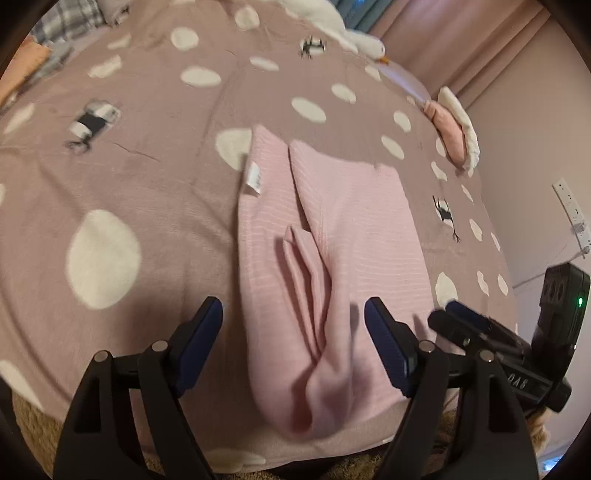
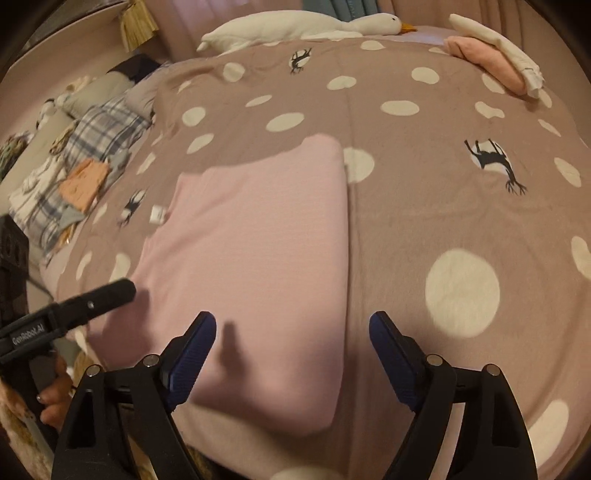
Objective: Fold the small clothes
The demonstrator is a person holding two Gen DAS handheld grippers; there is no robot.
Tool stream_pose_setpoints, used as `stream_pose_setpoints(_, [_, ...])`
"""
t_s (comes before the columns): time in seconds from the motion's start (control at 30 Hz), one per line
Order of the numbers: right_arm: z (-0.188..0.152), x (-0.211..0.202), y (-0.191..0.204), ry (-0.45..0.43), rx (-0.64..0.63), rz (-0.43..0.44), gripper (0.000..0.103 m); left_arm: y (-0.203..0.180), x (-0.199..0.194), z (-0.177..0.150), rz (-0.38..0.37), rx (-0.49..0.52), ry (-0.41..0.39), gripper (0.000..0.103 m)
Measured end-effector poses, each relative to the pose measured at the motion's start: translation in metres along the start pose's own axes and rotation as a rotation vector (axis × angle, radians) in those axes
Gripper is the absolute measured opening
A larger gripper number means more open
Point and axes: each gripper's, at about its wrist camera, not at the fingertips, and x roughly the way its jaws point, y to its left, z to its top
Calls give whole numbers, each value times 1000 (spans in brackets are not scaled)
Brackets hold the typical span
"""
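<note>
A pink knit garment [image 1: 325, 236] lies partly folded on the mauve spotted bedspread [image 1: 147, 166], with a white label at its left edge and a narrow sleeve fold down its middle. My left gripper [image 1: 293, 314] is open and empty, straddling the garment's near end. In the right wrist view the garment [image 2: 258, 251] lies flat. My right gripper [image 2: 291, 332] is open and empty over its near right corner. The left gripper's finger [image 2: 99, 295] shows at the left there.
A folded stack of pink and white clothes [image 2: 495, 55] lies at the far right of the bed. A white goose plush [image 2: 295, 24] lies at the far edge. Plaid and orange clothes [image 2: 85, 166] are piled at the left. The bed's front edge is just below both grippers.
</note>
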Motion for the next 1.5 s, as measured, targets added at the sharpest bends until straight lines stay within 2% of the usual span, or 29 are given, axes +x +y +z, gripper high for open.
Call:
stream_pose_setpoints(0.07, [8, 9, -3, 18, 12, 22, 85, 3, 12, 4, -39, -21, 37, 78])
stream_pose_setpoints(0.17, [17, 27, -5, 53, 31, 54, 85, 5, 31, 7, -56, -48, 96, 78])
stream_pose_setpoints(0.23, [20, 40, -5, 77, 38, 56, 84, 6, 38, 6, -66, -57, 107, 78])
stream_pose_setpoints(0.3, [21, 47, -4, 80, 31, 53, 81, 2, 38, 7, -81, -33, 90, 72])
stream_pose_setpoints(0.33, [21, 51, -3, 81, 22, 61, 76, 1, 39, 7, -108, -30, 94, 59])
stream_pose_setpoints(0.37, [21, 52, -2, 82, 16, 67, 74, 2, 41, 7, -144, -39, 107, 51])
stream_pose_setpoints(0.4, [21, 54, -2, 79, 14, 67, 72, 3, 43, 7, -158, -56, 119, 47])
stream_pose_setpoints(0.47, [21, 55, -3, 67, 21, 81, 54, -1, 42, 6, -139, -49, 104, 38])
stream_pose_setpoints(0.5, [21, 52, -4, 58, 22, 88, 48, -2, 41, 6, -136, -45, 96, 36])
stream_pose_setpoints(0.53, [21, 48, -4, 42, 13, 94, 35, -5, 38, 6, -126, -41, 85, 34])
stream_pose_setpoints(0.57, [21, 43, -4, 27, 4, 103, 30, -10, 33, 6, -113, -34, 68, 33])
stream_pose_setpoints(0.63, [23, 33, -4, 5, -10, 112, 28, -23, 25, 8, -89, -4, 35, 32])
stream_pose_setpoints(0.83, [39, -10, -11, -122, -56, 101, 27, -60, 11, 28, -123, 68, -60, 32])
stream_pose_setpoints(1.03, [62, -30, -42, -196, -49, 62, 27, -96, 32, 46, -135, 123, -96, 32])
stream_pose_setpoints(1.2, [62, -19, -73, -179, 7, 46, 27, -109, 66, 48, -111, 139, -53, 32])
stream_pose_setpoints(1.4, [54, 11, -96, -84, 62, 35, 27, -113, 100, 46, -25, 141, -5, 31])
stream_pose_setpoints(1.5, [51, 20, -100, -55, 68, 15, 27, -111, 104, 44, -12, 136, -6, 32])
